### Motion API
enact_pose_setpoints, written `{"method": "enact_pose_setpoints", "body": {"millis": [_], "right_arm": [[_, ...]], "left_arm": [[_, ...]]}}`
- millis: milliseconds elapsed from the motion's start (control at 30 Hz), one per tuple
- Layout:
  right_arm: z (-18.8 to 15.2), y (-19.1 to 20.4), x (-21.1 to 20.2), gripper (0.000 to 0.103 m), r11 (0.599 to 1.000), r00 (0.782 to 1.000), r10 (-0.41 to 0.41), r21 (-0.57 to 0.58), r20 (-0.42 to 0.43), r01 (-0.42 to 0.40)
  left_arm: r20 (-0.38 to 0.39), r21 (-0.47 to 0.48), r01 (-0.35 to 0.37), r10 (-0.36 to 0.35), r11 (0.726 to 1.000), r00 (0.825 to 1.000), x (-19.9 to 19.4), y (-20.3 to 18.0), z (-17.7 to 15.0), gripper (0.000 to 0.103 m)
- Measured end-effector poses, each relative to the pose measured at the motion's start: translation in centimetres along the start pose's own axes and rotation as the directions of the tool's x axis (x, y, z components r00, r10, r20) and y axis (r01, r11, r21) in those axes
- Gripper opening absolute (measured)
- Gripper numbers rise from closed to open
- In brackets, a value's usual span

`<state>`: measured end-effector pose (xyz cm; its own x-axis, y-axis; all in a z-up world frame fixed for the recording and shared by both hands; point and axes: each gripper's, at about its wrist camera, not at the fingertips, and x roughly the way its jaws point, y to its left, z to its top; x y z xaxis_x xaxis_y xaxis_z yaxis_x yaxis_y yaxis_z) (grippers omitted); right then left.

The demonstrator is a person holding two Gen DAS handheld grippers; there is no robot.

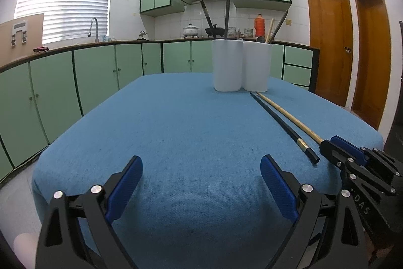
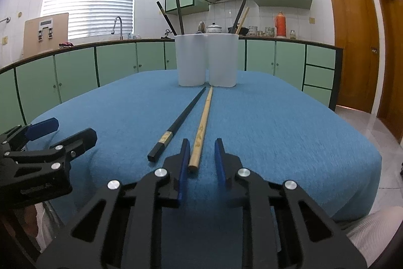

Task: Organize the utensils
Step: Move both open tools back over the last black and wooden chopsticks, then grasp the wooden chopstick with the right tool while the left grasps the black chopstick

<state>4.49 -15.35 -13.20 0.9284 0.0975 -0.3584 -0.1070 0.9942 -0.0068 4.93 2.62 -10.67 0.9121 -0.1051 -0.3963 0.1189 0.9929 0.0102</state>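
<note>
Right tool (image 2: 201, 155) parted, straddling near end of wooden chopstick (image 2: 202, 127), not clenched | stick's long axis runs straight ahead to holder (image 2: 207, 59), frame centre | black chopstick (image 2: 177, 126) just left | left tool (image 1: 201, 183) wide open, farther off | table (image 2: 289, 130).

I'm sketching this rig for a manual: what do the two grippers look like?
Both the left gripper and right gripper match: black angular linkage frames with triangular cutouts, silver round pivot pins, and blue textured pads lining the fingers. White lettering marks each body.

Green kitchen cabs (image 1: 95, 72) w/ faucet (image 1: 93, 28) — orange thermos (image 2: 280, 24), wood door (image 1: 330, 42).
</note>
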Motion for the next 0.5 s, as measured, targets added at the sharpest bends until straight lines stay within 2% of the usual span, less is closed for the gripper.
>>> {"method": "enact_pose_setpoints", "body": {"millis": [133, 367, 500], "right_arm": [[-0.1, 0.2, 0.1, 0.008, 1.000, 1.000, -0.001, -0.008, 0.006, 0.001], [0.1, -0.8, -0.2, 0.006, 1.000, 1.000, -0.008, 0.019, 0.006, 0.008], [0.5, -2.6, -0.9, 0.006, 0.998, 1.000, -0.029, 0.053, 0.012, 0.028]], "left_arm": [[0.001, 0.002, 0.000, 0.000, 1.000, 1.000, 0.0, -0.1, 0.1, 0.092], [-0.002, 0.008, 0.009, -0.009, 1.000, 1.000, 0.0, -0.5, 0.2, 0.092], [0.002, 0.010, 0.043, -0.043, 0.999, 0.999, 0.0, -1.4, 0.7, 0.092]]}}
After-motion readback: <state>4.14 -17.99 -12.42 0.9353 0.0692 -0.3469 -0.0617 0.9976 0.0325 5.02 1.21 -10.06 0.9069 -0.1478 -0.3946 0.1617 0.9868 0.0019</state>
